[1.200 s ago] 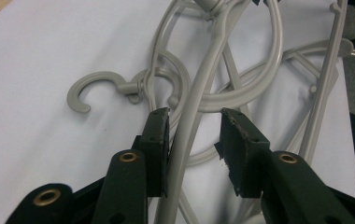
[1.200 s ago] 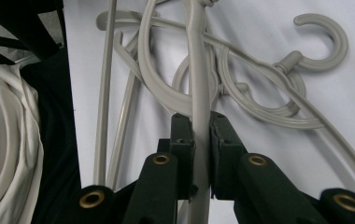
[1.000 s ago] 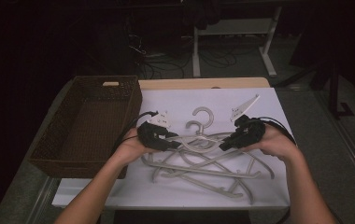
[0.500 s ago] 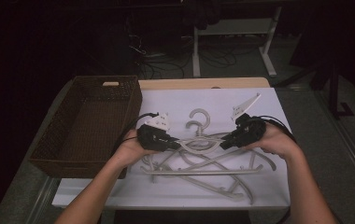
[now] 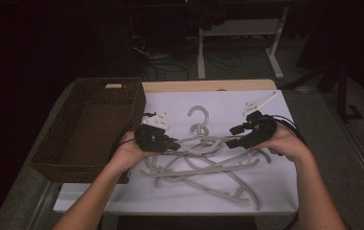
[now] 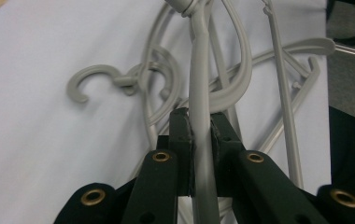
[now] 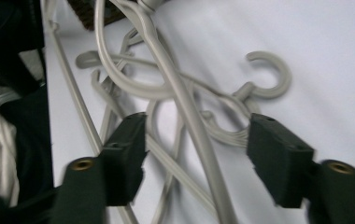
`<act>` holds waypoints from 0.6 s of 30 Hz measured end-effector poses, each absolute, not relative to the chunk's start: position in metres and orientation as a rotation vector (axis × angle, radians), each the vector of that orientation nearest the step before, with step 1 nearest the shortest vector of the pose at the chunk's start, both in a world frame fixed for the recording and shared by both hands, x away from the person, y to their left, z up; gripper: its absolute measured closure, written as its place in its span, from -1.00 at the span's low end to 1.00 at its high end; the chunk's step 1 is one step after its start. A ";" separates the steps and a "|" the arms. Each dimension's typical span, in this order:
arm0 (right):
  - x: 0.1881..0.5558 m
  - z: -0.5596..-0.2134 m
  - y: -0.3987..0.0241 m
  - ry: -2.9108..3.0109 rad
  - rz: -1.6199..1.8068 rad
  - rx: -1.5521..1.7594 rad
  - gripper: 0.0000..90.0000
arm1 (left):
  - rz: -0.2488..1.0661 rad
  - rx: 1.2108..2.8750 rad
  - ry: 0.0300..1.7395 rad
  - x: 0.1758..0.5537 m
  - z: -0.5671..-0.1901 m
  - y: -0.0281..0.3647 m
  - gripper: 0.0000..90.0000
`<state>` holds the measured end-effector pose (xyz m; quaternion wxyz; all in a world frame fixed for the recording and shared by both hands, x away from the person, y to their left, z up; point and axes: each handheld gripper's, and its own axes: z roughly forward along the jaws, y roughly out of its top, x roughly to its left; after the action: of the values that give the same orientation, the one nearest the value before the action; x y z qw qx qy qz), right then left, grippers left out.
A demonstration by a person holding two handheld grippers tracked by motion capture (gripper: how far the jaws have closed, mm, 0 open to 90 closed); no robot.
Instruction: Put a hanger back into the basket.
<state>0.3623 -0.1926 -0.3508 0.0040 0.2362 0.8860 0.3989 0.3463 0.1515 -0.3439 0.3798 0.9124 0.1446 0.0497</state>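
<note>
A pile of grey plastic hangers [image 5: 204, 167] lies tangled on a white sheet [image 5: 276, 191]. One grey hanger [image 5: 204, 143] spans between my two grippers. My left gripper [image 5: 175, 145] is shut on one arm of it. In the left gripper view both pads [image 6: 185, 135] press the grey arm [image 6: 198, 70]. My right gripper [image 5: 233, 136] stands open at the hanger's other side. Its jaws have just been opening. In the right gripper view the arm [image 7: 166, 60] runs between the right gripper's [image 7: 196, 126] spread fingers [image 7: 269, 149] without touching them.
A dark woven basket [image 5: 89, 124] stands at the left, touching the sheet's edge. Another hanger's hook [image 5: 198, 112] lies just behind the grippers. A strip of wooden tabletop [image 5: 209, 85] shows behind the sheet. White desk legs [image 5: 276, 57] and cables stand on the dark floor beyond.
The right gripper's jaws have spread off the hanger arm. The left gripper's jaws have closed on the other arm. Neither hand has shifted much.
</note>
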 end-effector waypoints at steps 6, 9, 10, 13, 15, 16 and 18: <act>0.360 -0.346 -0.204 2.714 1.252 0.770 -0.39 | 0.176 2.336 0.422 0.347 -0.321 0.164 0.83; 0.359 -0.344 -0.209 2.685 1.244 0.787 -0.44 | 0.195 2.324 0.447 0.347 -0.311 0.175 0.83; 0.359 -0.343 -0.210 2.681 1.239 0.798 -0.45 | 0.206 2.320 0.455 0.347 -0.308 0.179 0.83; 0.358 -0.343 -0.214 2.657 1.236 0.809 -0.47 | 0.230 2.304 0.487 0.349 -0.299 0.195 0.83; 0.357 -0.343 -0.215 2.640 1.232 0.818 -0.50 | 0.248 2.294 0.507 0.351 -0.293 0.207 0.83; 0.357 -0.344 -0.215 2.637 1.228 0.821 -0.51 | 0.248 2.287 0.516 0.353 -0.290 0.213 0.82; 0.357 -0.346 -0.216 2.618 1.219 0.835 -0.54 | 0.251 2.268 0.532 0.355 -0.285 0.225 0.82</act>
<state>0.3572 -0.2155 -0.3459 0.0678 0.2772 0.8688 0.4047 0.3547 0.2254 -0.2852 0.3890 0.8917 0.2092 0.0986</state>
